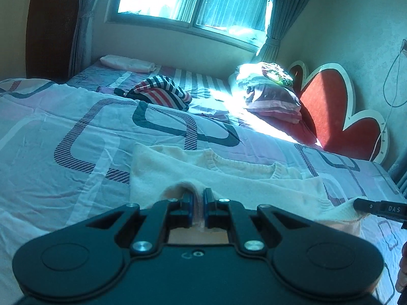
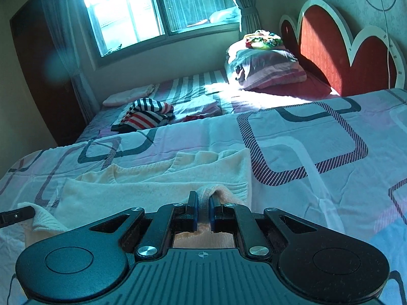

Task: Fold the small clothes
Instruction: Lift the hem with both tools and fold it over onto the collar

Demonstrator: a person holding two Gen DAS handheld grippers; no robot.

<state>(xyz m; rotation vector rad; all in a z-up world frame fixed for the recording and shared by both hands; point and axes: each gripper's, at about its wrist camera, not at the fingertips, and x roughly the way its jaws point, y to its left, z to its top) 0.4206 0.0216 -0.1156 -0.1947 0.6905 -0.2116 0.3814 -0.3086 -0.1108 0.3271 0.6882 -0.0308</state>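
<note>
At the far left of the left wrist view a dark wardrobe [image 1: 48,25] stands against the wall, with a gathered curtain [image 1: 81,23] hanging beside it and the bright window [image 1: 193,0] next along; below them the patterned quilt [image 1: 76,132] covers the bed, and a folded pale pink cloth [image 1: 127,64] lies near the window wall; a striped garment [image 1: 160,94] sits crumpled toward the middle of the bed, well apart from the work.

In the near middle lies the cream sweater [image 1: 229,178], spread flat on the quilt with its ribbed neckline facing the window; the left gripper [image 1: 199,203] has its fingers drawn close together, pinching a raised fold of the sweater's near edge between the blue pads; to the right, the right gripper [image 1: 379,209] shows only as a dark finger at the sweater's other near corner.

From the right wrist view the right gripper [image 2: 203,209] likewise pinches a bunched ridge of the cream sweater [image 2: 152,188] between narrowly set fingers; the left gripper [image 2: 17,214] pokes in at the left edge, touching the knit.

Further right, a stack of pillows [image 1: 272,99] catches the sun, with a colourful bundle [image 1: 277,73] on top; the red scalloped headboard [image 1: 328,106] stands just behind them, against the wall.
</note>
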